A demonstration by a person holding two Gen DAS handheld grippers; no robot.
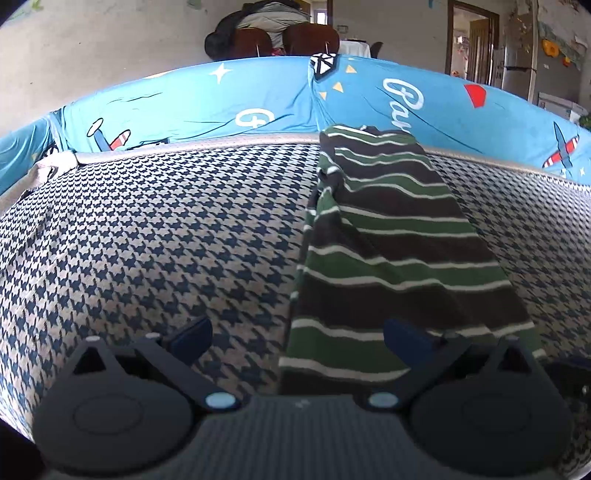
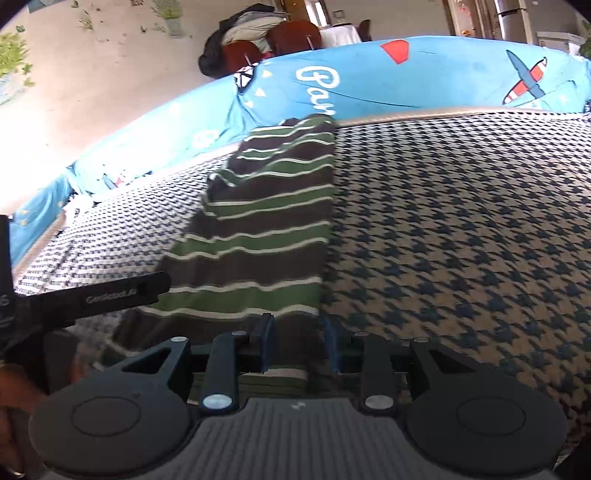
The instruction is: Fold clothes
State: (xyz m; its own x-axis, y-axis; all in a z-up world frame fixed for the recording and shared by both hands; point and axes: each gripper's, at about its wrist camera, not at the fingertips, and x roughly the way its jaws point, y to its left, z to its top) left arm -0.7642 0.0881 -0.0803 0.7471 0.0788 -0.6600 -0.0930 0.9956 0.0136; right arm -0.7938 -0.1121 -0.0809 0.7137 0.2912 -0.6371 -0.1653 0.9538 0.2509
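Observation:
A green, brown and white striped garment (image 1: 388, 236) lies folded into a long narrow strip on the houndstooth cover (image 1: 147, 240), running away toward the back edge. My left gripper (image 1: 299, 339) stands open and wide over the strip's near left edge, its right finger above the cloth and its left finger above bare cover. In the right wrist view the striped garment (image 2: 266, 221) reaches my right gripper (image 2: 298, 341), whose narrow jaws are shut on the near right corner, with folded layers bunched under them. One black finger (image 2: 110, 291) of the left gripper shows at the left.
A blue cartoon-print sheet (image 1: 443, 107) rises behind the cover's back edge. Beyond it are brown chairs piled with clothes (image 1: 273, 22), a doorway (image 1: 476, 40) and a fridge (image 1: 517, 62). A person's hand (image 2: 14, 391) shows at the lower left.

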